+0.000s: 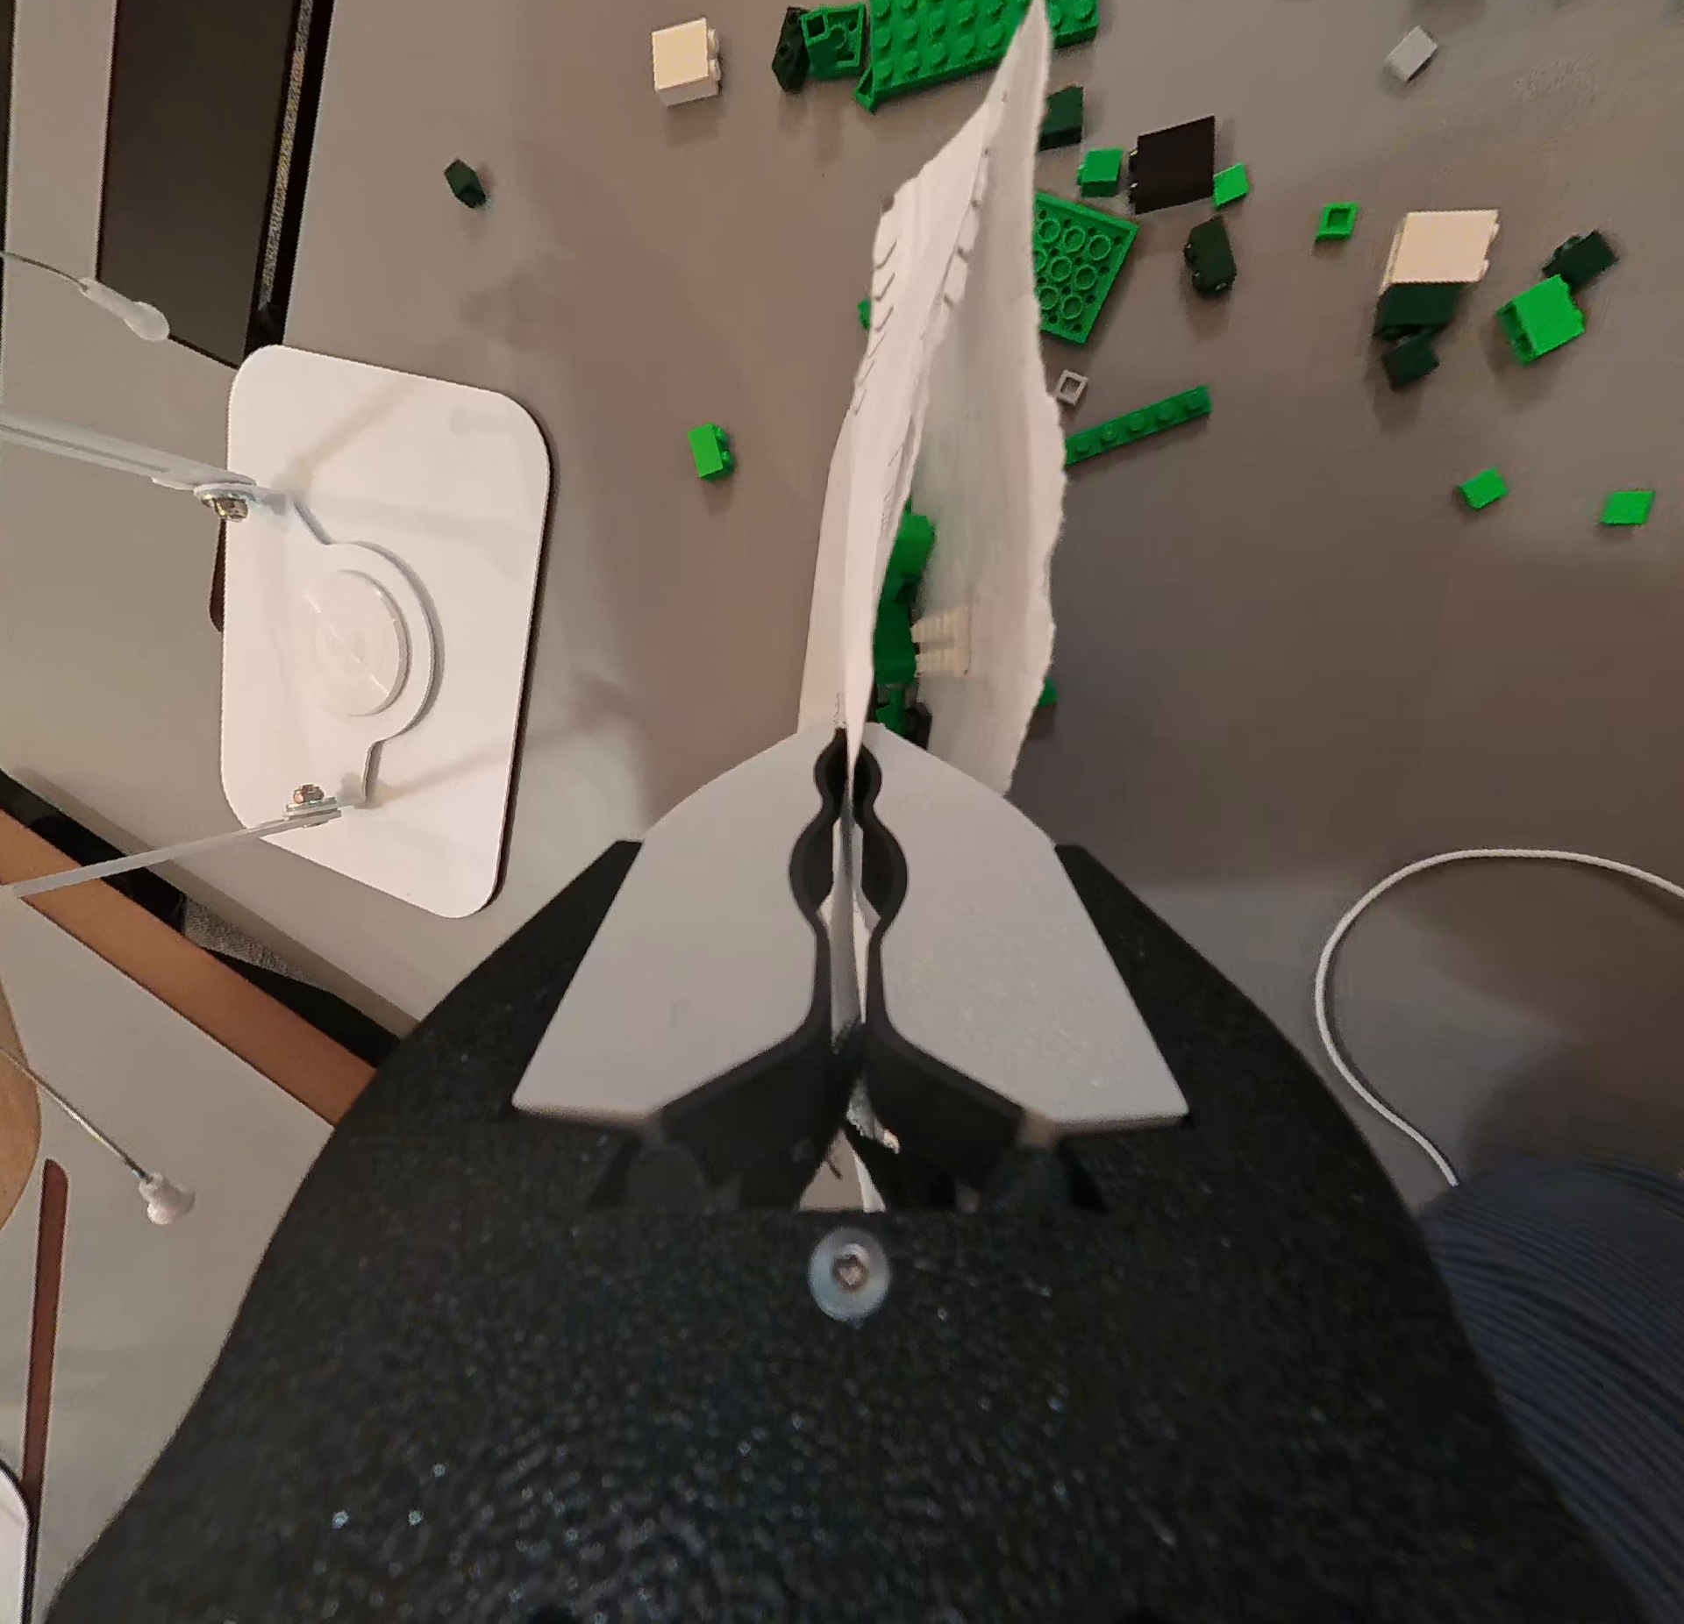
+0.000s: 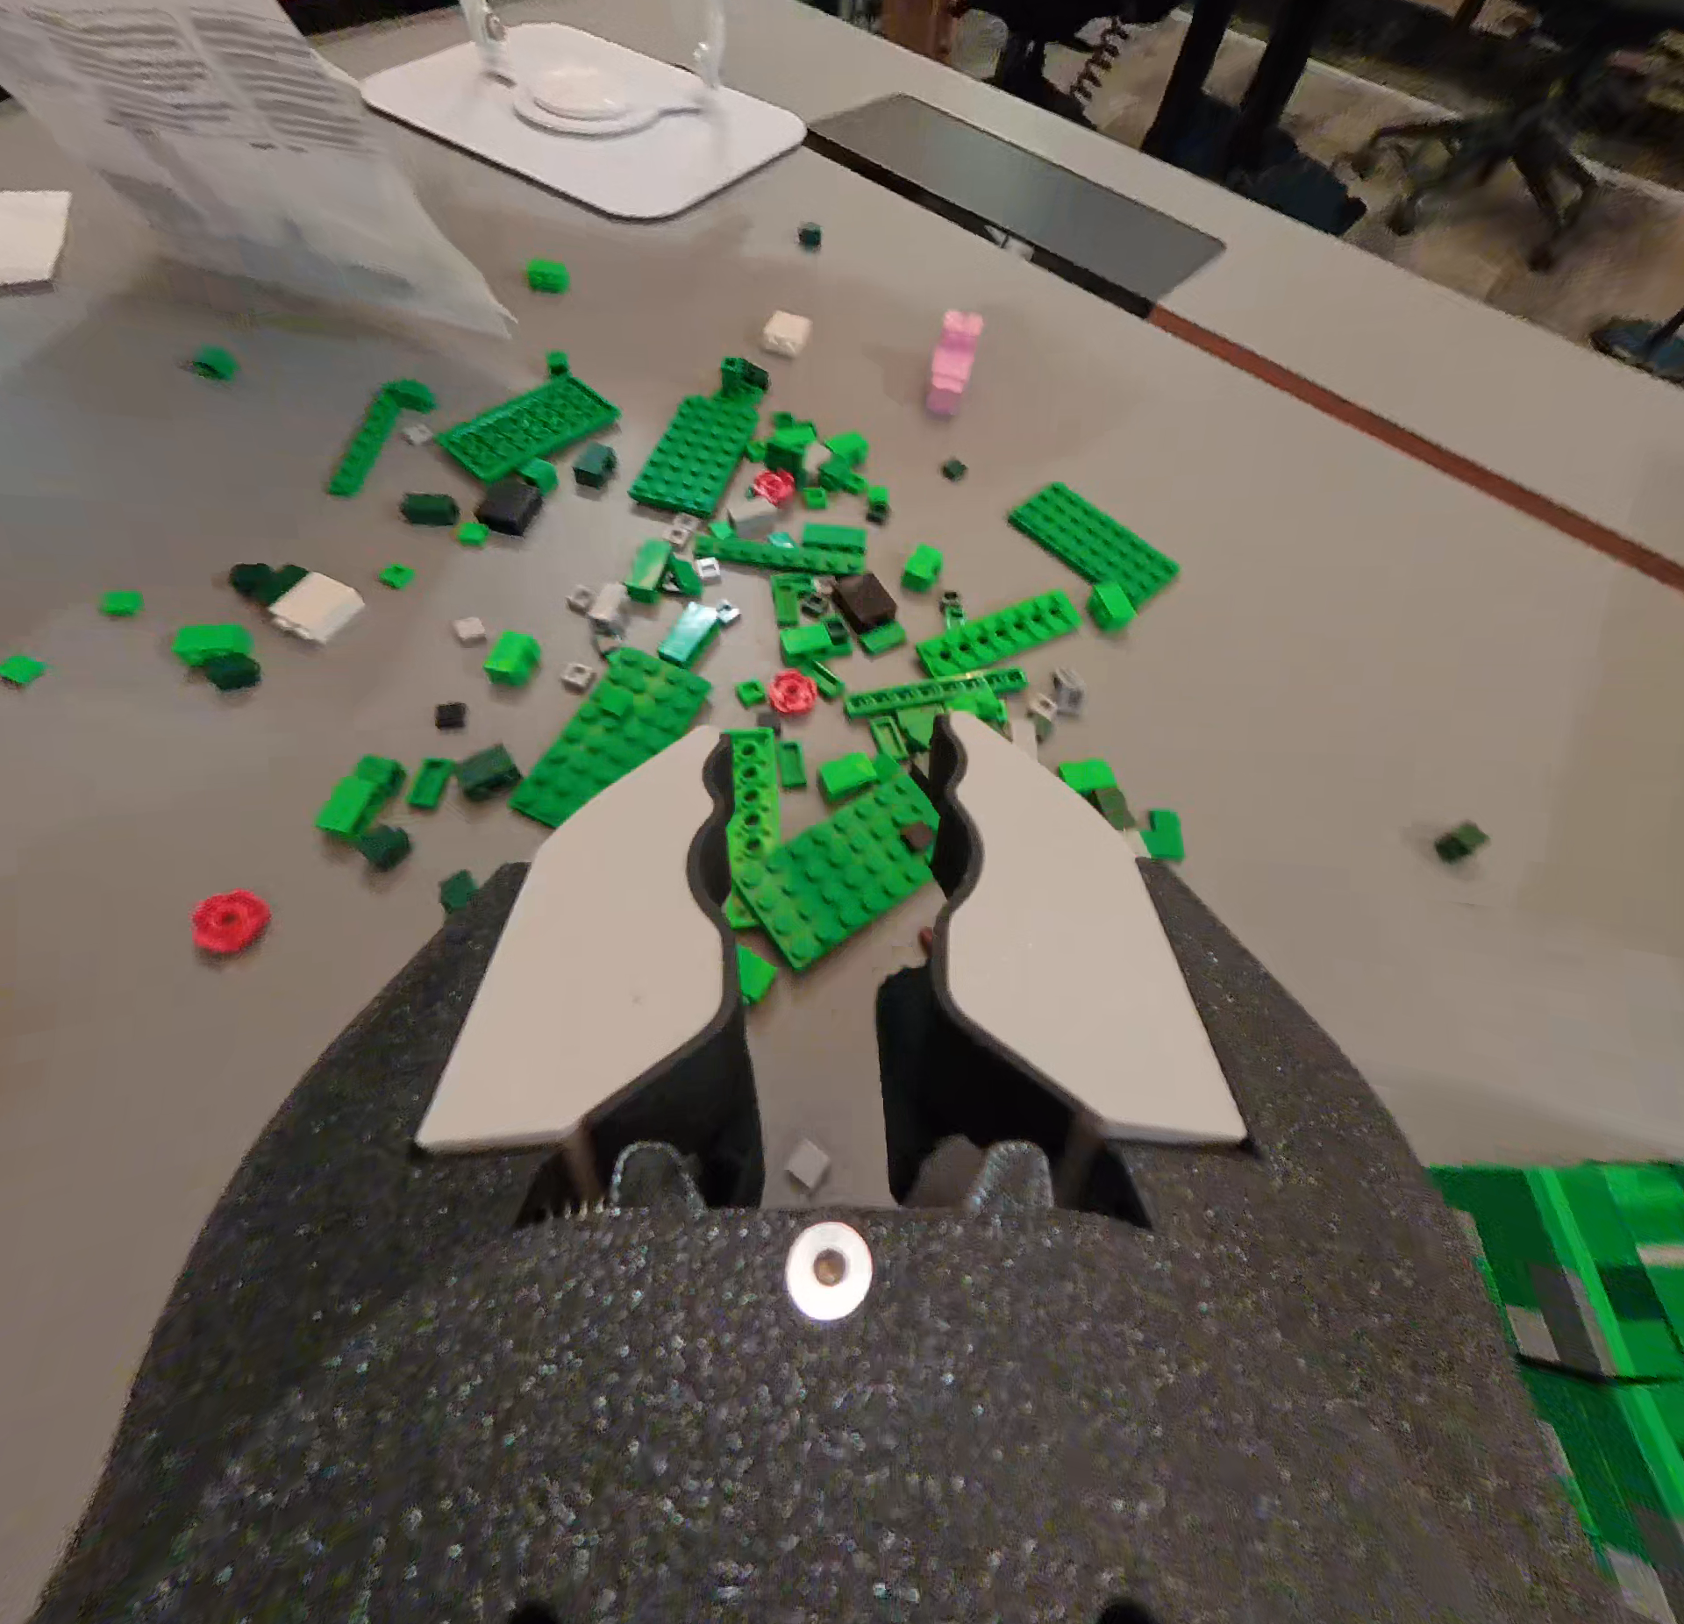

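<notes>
My left gripper [image 1: 852, 760] pinches the paper sheet [image 1: 948, 451] edge-on, lifted off the bricks, while my right gripper [image 2: 829, 747] hangs released above 1 green plate [image 2: 838, 870].

**Held sheet and loose bricks**

Left claw [image 1: 852, 760]: clamped on a white printed paper sheet [image 1: 948, 451], held edge-on above the grey surface [image 1: 638, 259]. Right claw [image 2: 829, 760]: jaws apart, directly over a green studded plate [image 2: 838, 879] among scattered green bricks [image 2: 693, 451].
</notes>
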`<control>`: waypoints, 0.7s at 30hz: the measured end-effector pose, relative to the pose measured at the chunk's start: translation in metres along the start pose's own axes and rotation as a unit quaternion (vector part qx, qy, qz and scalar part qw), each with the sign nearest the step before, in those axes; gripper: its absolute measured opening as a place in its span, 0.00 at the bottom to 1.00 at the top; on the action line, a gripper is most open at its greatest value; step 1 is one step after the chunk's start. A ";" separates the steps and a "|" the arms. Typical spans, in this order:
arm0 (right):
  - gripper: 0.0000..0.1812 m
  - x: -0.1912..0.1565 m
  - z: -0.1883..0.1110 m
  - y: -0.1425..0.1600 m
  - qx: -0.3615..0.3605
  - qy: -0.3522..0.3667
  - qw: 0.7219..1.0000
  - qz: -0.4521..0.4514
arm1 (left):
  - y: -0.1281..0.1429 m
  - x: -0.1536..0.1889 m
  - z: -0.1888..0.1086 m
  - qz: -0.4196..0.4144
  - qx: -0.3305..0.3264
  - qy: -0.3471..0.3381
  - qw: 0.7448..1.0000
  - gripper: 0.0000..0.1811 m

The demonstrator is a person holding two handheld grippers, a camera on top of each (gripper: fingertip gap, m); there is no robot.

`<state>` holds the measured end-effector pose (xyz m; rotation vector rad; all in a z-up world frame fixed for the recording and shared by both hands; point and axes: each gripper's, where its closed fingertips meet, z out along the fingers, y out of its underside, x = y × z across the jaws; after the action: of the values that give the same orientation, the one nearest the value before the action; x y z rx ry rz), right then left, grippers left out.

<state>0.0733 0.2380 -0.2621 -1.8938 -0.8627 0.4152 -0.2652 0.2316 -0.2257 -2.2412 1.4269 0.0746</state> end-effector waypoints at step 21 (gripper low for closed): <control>0.11 -0.087 0.009 0.056 -0.182 -0.242 0.944 -0.128 | 0.000 0.003 0.002 0.009 -0.009 -0.001 1.000 0.00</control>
<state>0.0296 0.1660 -0.3220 -2.0033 -1.5864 0.6032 -0.2632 0.2300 -0.2281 -2.2427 1.4513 0.0954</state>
